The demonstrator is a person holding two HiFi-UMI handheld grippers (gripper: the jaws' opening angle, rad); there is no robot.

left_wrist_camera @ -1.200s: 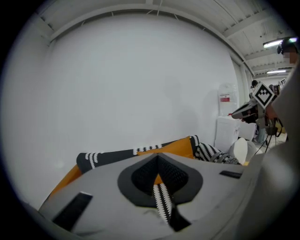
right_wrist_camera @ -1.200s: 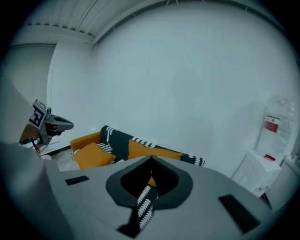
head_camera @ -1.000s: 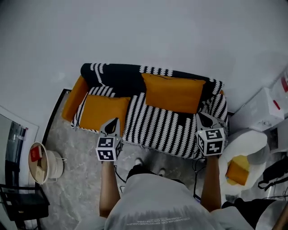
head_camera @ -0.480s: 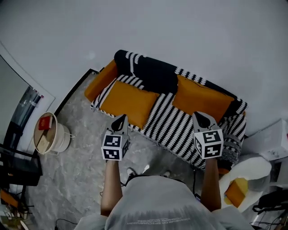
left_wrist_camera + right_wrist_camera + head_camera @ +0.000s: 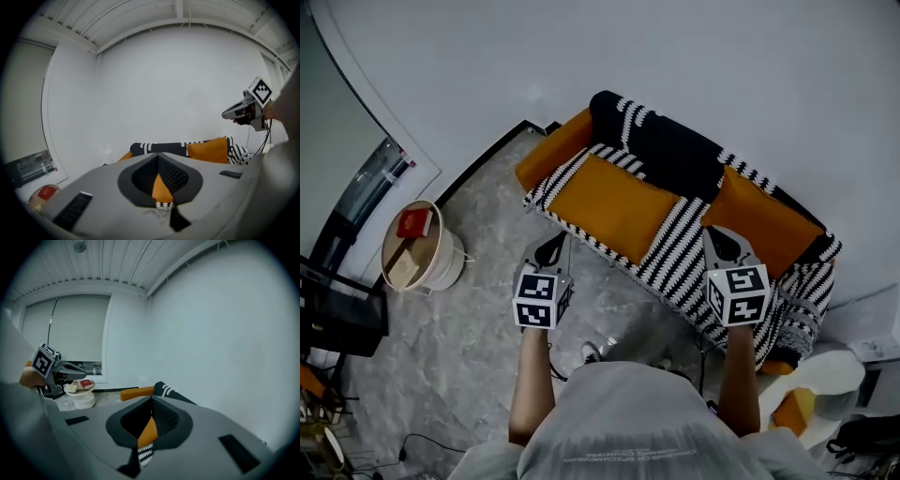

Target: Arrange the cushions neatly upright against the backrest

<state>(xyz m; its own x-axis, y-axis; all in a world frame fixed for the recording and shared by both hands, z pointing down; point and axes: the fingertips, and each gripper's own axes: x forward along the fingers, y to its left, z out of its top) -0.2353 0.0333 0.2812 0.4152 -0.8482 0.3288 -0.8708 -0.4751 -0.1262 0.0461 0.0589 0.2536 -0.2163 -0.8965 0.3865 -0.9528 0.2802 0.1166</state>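
Sofa (image 5: 675,267) first: its striped cover looks draped over seat and backrest, so a cushion dragged across it could bunch the cloth. One flat cushion (image 5: 614,208) lies on the left half of the seat, short of the backrest. The upright cushion (image 5: 769,230) leans against the backrest at the right end, and a careless shove nearby could topple it. The left gripper (image 5: 548,251) and right gripper (image 5: 724,246) hang before the seat edge, both clenched on nothing. Unless the jaws part before reaching in, they would only push the flat cushion, not lift it.
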